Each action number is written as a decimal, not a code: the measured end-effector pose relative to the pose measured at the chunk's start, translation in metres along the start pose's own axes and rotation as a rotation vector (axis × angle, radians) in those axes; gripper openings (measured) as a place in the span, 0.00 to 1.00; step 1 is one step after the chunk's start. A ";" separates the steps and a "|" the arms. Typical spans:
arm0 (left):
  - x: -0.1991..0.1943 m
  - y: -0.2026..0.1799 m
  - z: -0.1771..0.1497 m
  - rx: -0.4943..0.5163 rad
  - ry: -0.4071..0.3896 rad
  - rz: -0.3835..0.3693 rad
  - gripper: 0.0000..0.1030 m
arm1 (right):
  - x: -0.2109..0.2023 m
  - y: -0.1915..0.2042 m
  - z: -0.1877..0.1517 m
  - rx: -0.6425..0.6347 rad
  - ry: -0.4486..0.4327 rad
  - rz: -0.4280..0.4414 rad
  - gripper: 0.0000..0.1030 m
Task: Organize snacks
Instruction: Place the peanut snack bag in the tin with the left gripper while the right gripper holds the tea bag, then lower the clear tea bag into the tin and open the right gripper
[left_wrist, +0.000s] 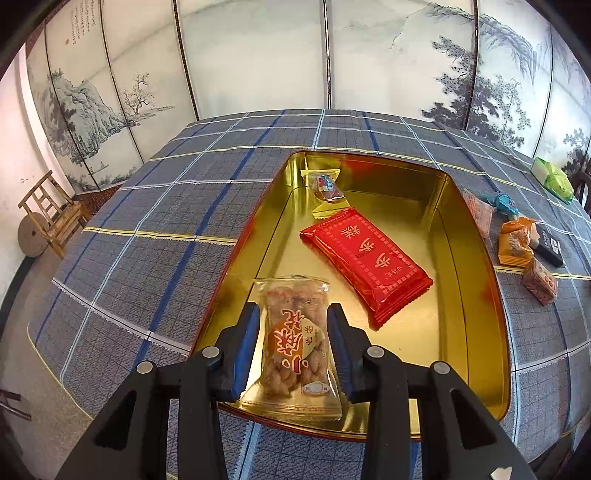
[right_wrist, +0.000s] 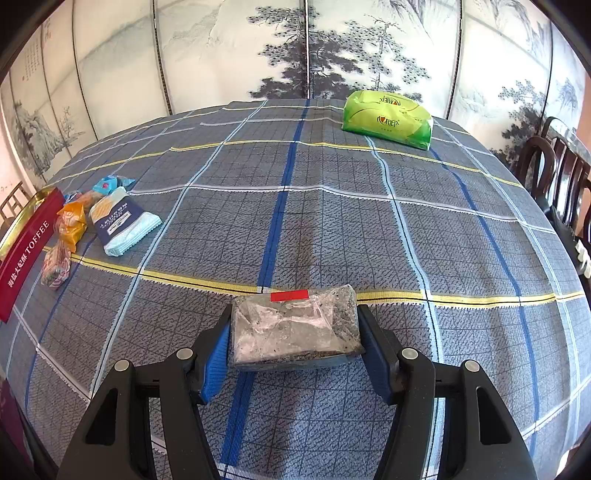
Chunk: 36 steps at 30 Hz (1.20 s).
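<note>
My left gripper (left_wrist: 293, 319) is shut on a clear packet of twisted dough snacks (left_wrist: 295, 339), held over the near end of the gold tin (left_wrist: 476, 258). In the tin lie a red flat packet (left_wrist: 365, 262) and a small yellow-edged sweet (left_wrist: 325, 190). My right gripper (right_wrist: 293, 325) is shut on a grey clear-wrapped block with a red sticker (right_wrist: 295, 326), low over the plaid cloth. Loose snacks lie beside the tin: an orange packet (left_wrist: 515, 242), a red-patterned sweet (left_wrist: 539, 280), and in the right wrist view a blue-white packet (right_wrist: 120, 221) and an orange one (right_wrist: 70, 225).
The red tin wall marked TOFFEE (right_wrist: 26, 254) is at the far left of the right wrist view. A green tissue pack (right_wrist: 388, 118) sits at the back. A dark chair (right_wrist: 557, 177) stands at the right, a wooden chair (left_wrist: 51, 218) on the left. A painted screen stands behind the table.
</note>
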<state>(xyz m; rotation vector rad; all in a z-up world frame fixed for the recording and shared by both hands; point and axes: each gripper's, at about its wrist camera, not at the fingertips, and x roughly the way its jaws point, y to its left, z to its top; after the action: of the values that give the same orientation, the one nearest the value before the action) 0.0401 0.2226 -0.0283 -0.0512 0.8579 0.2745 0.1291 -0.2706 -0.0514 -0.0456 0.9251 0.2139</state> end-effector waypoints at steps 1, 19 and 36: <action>0.001 0.001 0.001 -0.001 0.000 -0.001 0.33 | 0.000 0.000 0.000 0.000 0.000 0.000 0.60; -0.018 0.000 0.003 -0.025 -0.087 0.009 0.39 | 0.001 0.001 0.001 0.012 0.006 -0.022 0.61; -0.036 0.011 -0.004 -0.039 -0.140 0.013 0.72 | -0.037 0.121 0.025 -0.036 -0.035 0.219 0.60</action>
<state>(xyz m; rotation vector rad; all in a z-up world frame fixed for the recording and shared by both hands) 0.0117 0.2248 -0.0027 -0.0619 0.7141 0.3039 0.1031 -0.1546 -0.0004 0.0261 0.8913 0.4338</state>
